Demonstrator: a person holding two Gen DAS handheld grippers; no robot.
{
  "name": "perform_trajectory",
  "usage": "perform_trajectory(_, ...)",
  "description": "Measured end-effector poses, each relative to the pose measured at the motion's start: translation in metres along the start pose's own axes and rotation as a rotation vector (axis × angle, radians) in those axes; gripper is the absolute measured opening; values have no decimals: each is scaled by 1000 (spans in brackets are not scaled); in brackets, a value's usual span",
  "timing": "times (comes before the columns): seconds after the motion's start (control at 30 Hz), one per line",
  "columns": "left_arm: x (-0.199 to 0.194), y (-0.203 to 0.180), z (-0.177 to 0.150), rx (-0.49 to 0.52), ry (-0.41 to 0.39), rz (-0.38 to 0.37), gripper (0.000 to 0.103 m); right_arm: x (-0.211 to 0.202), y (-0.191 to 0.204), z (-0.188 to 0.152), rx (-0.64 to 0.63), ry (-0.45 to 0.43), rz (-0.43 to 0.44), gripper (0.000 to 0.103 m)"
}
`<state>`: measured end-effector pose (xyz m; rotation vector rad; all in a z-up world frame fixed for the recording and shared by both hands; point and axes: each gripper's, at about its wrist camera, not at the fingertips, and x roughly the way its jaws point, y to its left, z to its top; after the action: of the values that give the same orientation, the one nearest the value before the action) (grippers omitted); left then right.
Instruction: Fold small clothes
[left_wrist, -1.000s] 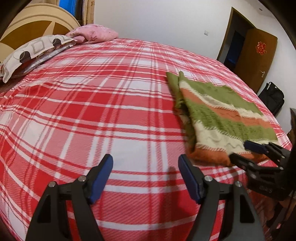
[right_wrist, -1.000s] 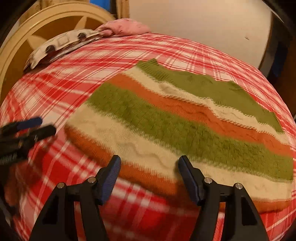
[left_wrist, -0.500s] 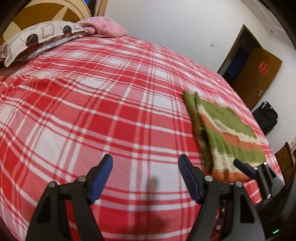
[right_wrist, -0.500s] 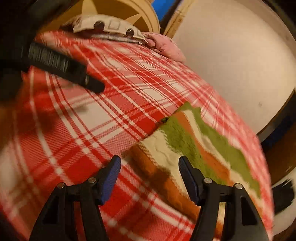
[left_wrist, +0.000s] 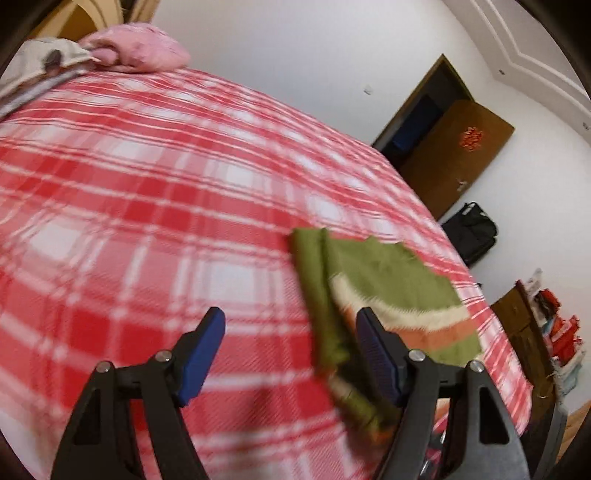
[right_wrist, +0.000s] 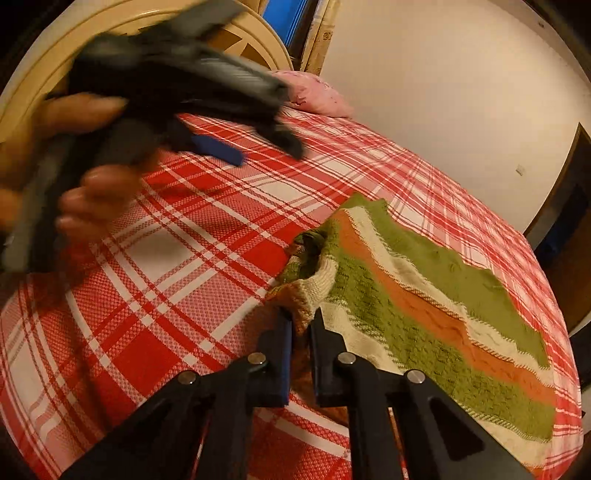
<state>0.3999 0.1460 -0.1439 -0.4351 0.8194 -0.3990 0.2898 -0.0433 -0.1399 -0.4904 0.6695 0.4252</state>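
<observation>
a: what's the right gripper doing?

b: its jaws have just been closing, and they are now clenched on the near corner of the striped knit sweater, at the orange and cream hem. the corner is bunched up between the pads and lifted a little off the bed.

a: and the left gripper?

b: released, jaws standing wide with nothing between them. it hangs over the red plaid bedspread, and its right finger overlaps the sweater's green folded edge in the left wrist view. i can't tell whether it touches the knit. that view is blurred.

a: can you see it from the other side?

b: yes, in the right wrist view the left gripper is a dark blur at upper left, held in the person's hand, above the bedspread and apart from the sweater.

a: where does the sweater lie?

b: on the bed, toward its right edge, mostly flat, green, cream and orange bands running across it.

a: anything farther out?

b: a pink pillow by the headboard, a brown door on the far wall, and a black bag on the floor beneath it.
</observation>
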Motion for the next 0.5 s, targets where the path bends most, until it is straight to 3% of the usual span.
perform_trajectory(0.17,50,-19,19,31,76,-32,76,3,-1,-2,13,18,17,8)
perform_trajectory(0.37,88,-24,27,63,133,15,76,5,1,-4,15,24,40,8)
perform_trajectory(0.47,97,-19,27,58,159,14,69,5,4,-4,8,24,44,8)
perform_trajectory(0.5,98,-18,27,63,165,7,54,5,4,-5,4,23,44,8)
